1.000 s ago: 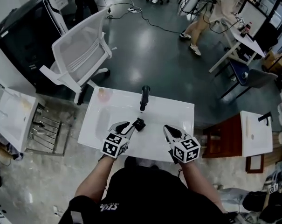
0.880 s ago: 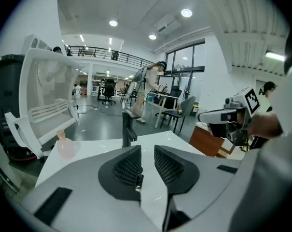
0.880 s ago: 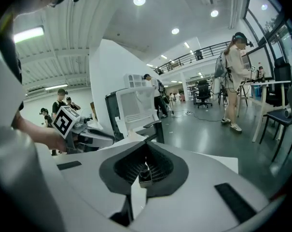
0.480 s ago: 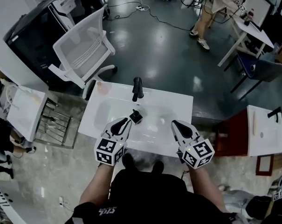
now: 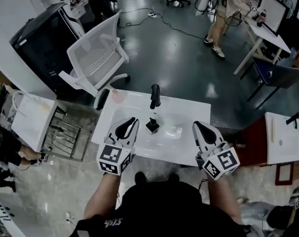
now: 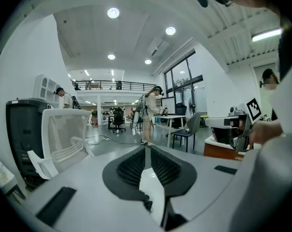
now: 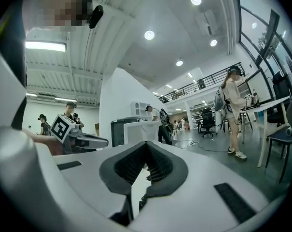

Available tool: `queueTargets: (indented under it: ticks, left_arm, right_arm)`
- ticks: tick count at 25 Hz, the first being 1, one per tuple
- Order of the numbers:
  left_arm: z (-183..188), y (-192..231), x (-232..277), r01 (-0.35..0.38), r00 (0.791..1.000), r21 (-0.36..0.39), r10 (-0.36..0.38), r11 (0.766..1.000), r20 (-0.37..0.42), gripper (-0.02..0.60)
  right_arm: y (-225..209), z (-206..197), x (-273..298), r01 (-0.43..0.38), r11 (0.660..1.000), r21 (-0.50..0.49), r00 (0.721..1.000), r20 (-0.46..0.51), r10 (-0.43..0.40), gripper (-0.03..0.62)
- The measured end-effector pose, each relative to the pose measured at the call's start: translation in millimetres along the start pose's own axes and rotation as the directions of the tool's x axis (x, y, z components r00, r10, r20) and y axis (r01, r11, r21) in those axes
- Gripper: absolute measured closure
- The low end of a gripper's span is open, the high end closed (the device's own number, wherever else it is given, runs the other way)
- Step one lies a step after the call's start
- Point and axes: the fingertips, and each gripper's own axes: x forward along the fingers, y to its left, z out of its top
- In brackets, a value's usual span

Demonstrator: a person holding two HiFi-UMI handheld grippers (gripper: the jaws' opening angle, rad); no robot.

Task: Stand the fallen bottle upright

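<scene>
Since the bottle (image 5: 152, 126) seems upright on the surface (image 5: 184, 112), we are holding back: left gripper (image 5: 134, 121) fingers closing empty, right gripper (image 5: 196, 125) fingers shut empty.

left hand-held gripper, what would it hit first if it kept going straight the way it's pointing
Nothing close: the left hand-held gripper, jaws closing on nothing, looks past the white chair onto open floor. A distant standing person is roughly in line, though depth is unclear.

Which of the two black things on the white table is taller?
The slim black bottle at the table's far edge; the squat black container near the middle stands much lower.
</scene>
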Motion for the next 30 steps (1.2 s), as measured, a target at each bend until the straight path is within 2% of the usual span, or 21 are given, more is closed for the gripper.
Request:
queueTargets:
  ticks: [6,15,30]
  left_arm:
    - [4.4,31.9,-16.9,-0.011,0.999,-0.014,0.011,1.0,0.044,0.538]
    - [-16.8,56.2,-29.5,0.015,1.0,-0.029,-0.015,0.999,0.024,0.54]
    - [-31.7,102.6,-46.8,-0.012,1.0,-0.059,0.013,0.998,0.006,0.54]
  right_arm:
    - [31.3,14.3,20.3,0.019,0.997,-0.069,1.0,0.016,-0.018,0.583]
    - [46.4,4.0,33.0,0.073,0.995,-0.067,0.997,0.006,-0.073,0.583]
    - [77.3,-4.1,67.5,0.041,0.997,-0.069,0.999,-0.025,-0.043,0.583]
